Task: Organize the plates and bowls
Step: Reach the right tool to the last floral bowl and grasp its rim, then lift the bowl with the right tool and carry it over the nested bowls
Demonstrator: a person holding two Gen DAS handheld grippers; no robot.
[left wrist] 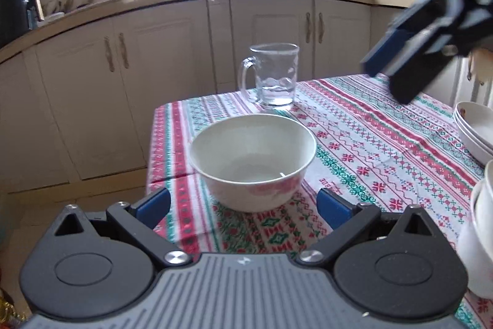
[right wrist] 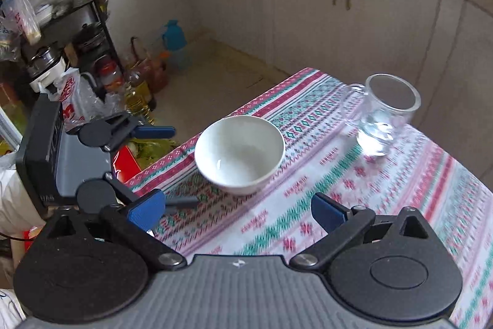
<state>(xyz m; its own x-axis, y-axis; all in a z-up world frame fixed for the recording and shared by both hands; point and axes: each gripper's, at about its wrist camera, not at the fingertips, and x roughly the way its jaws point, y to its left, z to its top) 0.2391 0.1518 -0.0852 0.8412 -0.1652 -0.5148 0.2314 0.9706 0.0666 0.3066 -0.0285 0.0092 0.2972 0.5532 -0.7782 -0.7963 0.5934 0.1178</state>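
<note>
A white bowl (left wrist: 252, 158) with a faint red flower pattern stands empty on the patterned tablecloth (left wrist: 369, 144), near the table's corner. My left gripper (left wrist: 243, 207) is open, its blue pads just short of the bowl on either side. The bowl also shows in the right wrist view (right wrist: 239, 154). My right gripper (right wrist: 238, 213) is open and empty, above the cloth, a little back from the bowl. The right gripper also shows in the left wrist view (left wrist: 397, 67), hanging high at the right. The left gripper shows in the right wrist view (right wrist: 168, 165) at the table's left edge.
A clear glass mug (left wrist: 274, 76) stands behind the bowl, near the far table edge (right wrist: 386, 116). Stacked white plates (left wrist: 476, 128) and stacked white bowls (left wrist: 480, 230) sit at the right. The table edge drops to the floor at the left, with bottles and bags (right wrist: 135, 88) beyond.
</note>
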